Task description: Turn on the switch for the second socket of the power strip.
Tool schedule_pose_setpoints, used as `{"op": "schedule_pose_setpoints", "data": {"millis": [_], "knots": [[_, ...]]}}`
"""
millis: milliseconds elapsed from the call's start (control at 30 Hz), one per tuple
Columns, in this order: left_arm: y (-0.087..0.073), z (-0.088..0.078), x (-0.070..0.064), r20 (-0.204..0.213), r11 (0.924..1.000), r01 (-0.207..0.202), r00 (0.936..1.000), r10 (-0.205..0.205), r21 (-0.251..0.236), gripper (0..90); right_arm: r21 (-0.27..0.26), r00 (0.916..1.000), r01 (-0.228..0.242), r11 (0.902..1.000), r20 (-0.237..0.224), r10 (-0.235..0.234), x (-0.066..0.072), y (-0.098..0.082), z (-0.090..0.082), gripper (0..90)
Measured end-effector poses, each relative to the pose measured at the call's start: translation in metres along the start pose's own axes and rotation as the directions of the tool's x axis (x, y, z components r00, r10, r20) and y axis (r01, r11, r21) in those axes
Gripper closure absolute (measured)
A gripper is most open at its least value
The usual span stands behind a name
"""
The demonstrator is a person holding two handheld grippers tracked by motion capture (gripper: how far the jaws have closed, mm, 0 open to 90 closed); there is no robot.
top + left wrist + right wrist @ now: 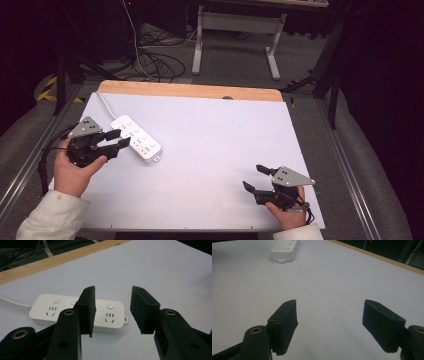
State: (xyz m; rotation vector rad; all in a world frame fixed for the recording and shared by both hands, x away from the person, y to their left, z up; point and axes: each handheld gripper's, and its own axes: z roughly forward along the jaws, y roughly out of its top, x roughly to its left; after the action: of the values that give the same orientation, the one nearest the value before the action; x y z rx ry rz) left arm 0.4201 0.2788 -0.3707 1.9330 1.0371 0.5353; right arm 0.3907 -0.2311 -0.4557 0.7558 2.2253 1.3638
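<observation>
We see the left gripper (119, 138) with its two black jaws spread apart and empty, held at the table's left side, its tips just beside the near-left flank of a white rectangular plastic power strip (136, 138). In the left gripper view the strip (77, 313) lies just beyond the jaws. Its long axis runs diagonally, from far left to near right; the white cord (104, 103) leaves its far-left end and the small tab end points near right. The right gripper (255, 177) rests at the near right, jaws wide and empty, well apart from the strip. Both sit over the pale grey tabletop (215, 135) with a wooden far edge (190, 91).
</observation>
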Motion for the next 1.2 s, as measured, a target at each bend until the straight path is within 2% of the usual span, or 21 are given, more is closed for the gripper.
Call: {"op": "schedule_pose_setpoints", "data": {"millis": [133, 200, 300, 433, 500, 533, 567, 600, 700, 767, 1000, 1133, 1200], "knots": [[0.004, 0.008, 0.007, 0.004, 0.9998, 0.004, 1.0, -0.004, 0.021, 60.9, -0.006, 0.9999, -0.008, 0.9999, -0.008, 0.008, -0.001, 0.0, -0.001, 28.3], [0.005, 0.011, 0.008, -0.002, 0.9998, -0.002, 1.0, 0.002, 0.021, 63.2, -0.006, 0.9999, -0.009, 0.9999, -0.013, 0.009, -0.001, 0.0, 0.0, 28.3], [0.006, 0.016, 0.012, -0.032, 0.9994, -0.017, 0.9993, 0.018, 0.031, 66.8, -0.006, 0.9999, -0.007, 1.0, -0.014, 0.007, -0.001, 0.0, 0.0, 28.2], [0.006, 0.025, 0.019, -0.03, 0.9991, -0.009, 0.9995, 0.01, 0.041, 71.4, -0.008, 0.9998, -0.01, 0.9999, -0.016, 0.01, -0.001, 0.0, 0.0, 28.2], [0.006, 0.029, 0.023, -0.029, 0.999, -0.001, 0.9996, 0.002, 0.045, 77.5, -0.006, 0.9998, -0.011, 0.9999, -0.015, 0.011, -0.001, 0.0, 0.0, 28.2], [0.006, 0.031, 0.025, -0.028, 0.999, 0.005, 0.9996, -0.004, 0.044, 77.5, -0.006, 0.9998, -0.011, 0.9999, -0.015, 0.011, -0.001, 0.0, 0.0, 28.2], [0.005, 0.035, 0.03, -0.014, 0.9985, 0.032, 0.9994, -0.032, 0.043, 83.3, -0.006, 0.9998, -0.011, 0.9999, -0.017, 0.011, -0.001, 0.0, 0.0, 28.2], [0.005, 0.035, 0.03, -0.014, 0.9985, 0.032, 0.9994, -0.032, 0.043, 85.8, -0.008, 0.9997, -0.012, 0.9999, -0.021, 0.012, -0.001, 0.0, 0.0, 28.2], [0.005, 0.04, 0.036, 0.004, 0.9967, 0.074, 0.9972, -0.074, 0.032, 89.4, -0.008, 0.9997, -0.012, 0.9999, -0.023, 0.012, -0.001, 0.0, 0.0, 28.2], [0.005, 0.043, 0.039, 0.008, 0.9961, 0.085, 0.9963, -0.086, 0.023, 89.5, -0.009, 0.9997, -0.01, 0.9999, -0.022, 0.01, -0.001, 0.0, -0.001, 28.2], [0.002, 0.058, 0.045, 0.014, 0.9968, 0.078, 0.9968, -0.078, 0.019, 89.6, -0.009, 0.9997, -0.008, 0.9999, -0.023, 0.008, -0.001, 0.0, -0.001, 28.2], [0.001, 0.065, 0.048, 0.001, 0.9959, 0.089, 0.9961, -0.089, 0.016, 89.6, -0.01, 0.9997, -0.008, 0.9999, -0.023, 0.008, -0.001, 0.0, -0.001, 28.2], [0.0, 0.069, 0.049, -0.02, 0.996, 0.088, 0.9959, -0.088, 0.014, 89.6, -0.009, 0.9997, -0.007, 0.9999, -0.024, 0.007, -0.001, 0.0, -0.001, 28.2]]}}
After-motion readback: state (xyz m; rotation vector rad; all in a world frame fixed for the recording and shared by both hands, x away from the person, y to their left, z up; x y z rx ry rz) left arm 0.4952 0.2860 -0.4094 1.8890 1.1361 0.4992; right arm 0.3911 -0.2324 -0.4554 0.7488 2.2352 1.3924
